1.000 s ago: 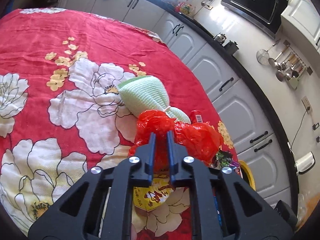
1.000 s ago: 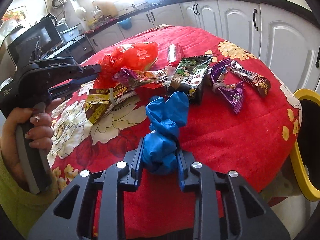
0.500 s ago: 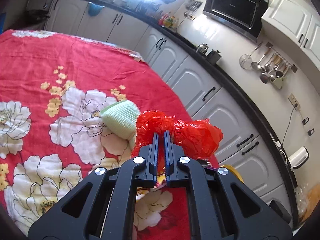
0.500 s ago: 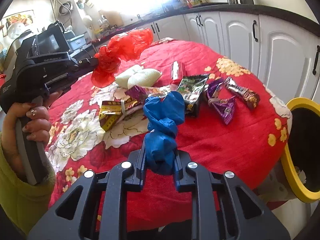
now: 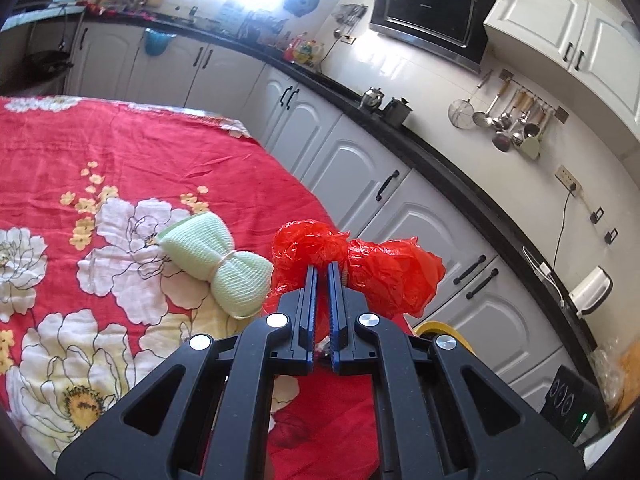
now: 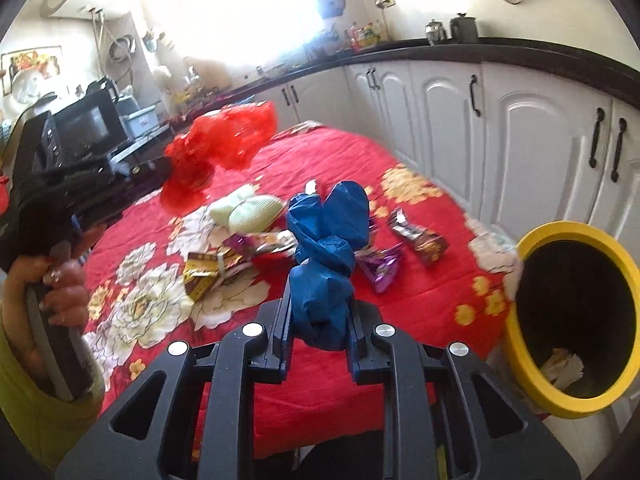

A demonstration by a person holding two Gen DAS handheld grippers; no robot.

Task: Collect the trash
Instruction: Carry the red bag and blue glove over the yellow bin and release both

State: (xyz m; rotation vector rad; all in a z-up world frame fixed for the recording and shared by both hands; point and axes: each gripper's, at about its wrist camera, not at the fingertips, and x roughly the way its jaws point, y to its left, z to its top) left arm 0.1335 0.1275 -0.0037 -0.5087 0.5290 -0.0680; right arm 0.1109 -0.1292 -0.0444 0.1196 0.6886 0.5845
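My left gripper [image 5: 323,270] is shut on a crumpled red plastic bag [image 5: 384,276], which hangs in the air above the red flowered tablecloth [image 5: 120,152]. The right wrist view shows the same red bag [image 6: 224,140] raised at the left, above the table. My right gripper [image 6: 320,308] is shut on a knotted blue plastic bag [image 6: 324,256], held clear of the cloth. Several snack wrappers lie on the table behind it: a yellow-brown one [image 6: 216,272], a purple one [image 6: 380,268] and a dark one [image 6: 420,236].
A black bin with a yellow rim [image 6: 532,360] stands off the table's right edge, with some paper at its bottom. A pale green knitted bundle [image 5: 216,264] lies on the cloth. White cabinets [image 6: 540,152] run behind the table. A hand [image 6: 60,292] grips the left gripper's handle.
Both grippers have risen, each with its bag. The red bag has come up off the wrappers, and the blue bag has left the cloth. The yellow-rimmed bin has come further into view.
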